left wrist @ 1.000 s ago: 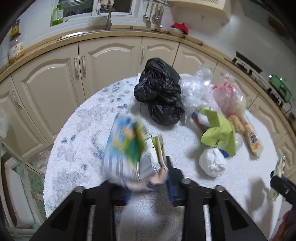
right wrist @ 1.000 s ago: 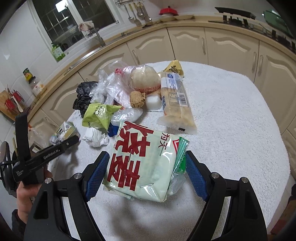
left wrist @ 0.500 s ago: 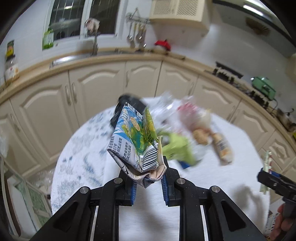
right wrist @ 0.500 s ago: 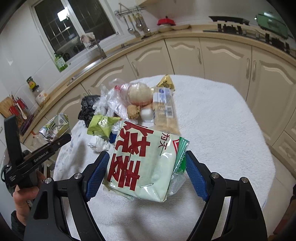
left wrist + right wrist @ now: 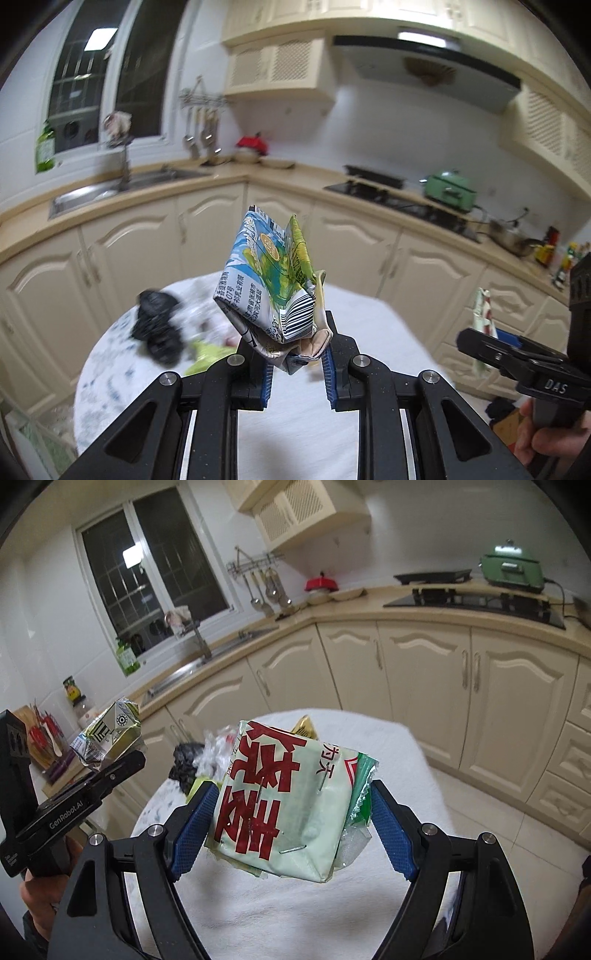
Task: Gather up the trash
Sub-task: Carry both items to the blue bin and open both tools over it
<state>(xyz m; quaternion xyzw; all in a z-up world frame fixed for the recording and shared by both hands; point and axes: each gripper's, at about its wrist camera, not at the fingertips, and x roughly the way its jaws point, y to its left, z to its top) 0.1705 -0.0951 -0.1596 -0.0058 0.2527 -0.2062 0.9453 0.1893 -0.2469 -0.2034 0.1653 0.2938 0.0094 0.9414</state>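
Crushed carton (image 5: 271, 291) pinched in left jaws, green packet (image 5: 284, 805) btwn right jaws.

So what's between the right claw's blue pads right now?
A pale green packet with red characters, pinched between the right claw pads; green plastic bunches at its right edge. Right wrist view shows it.
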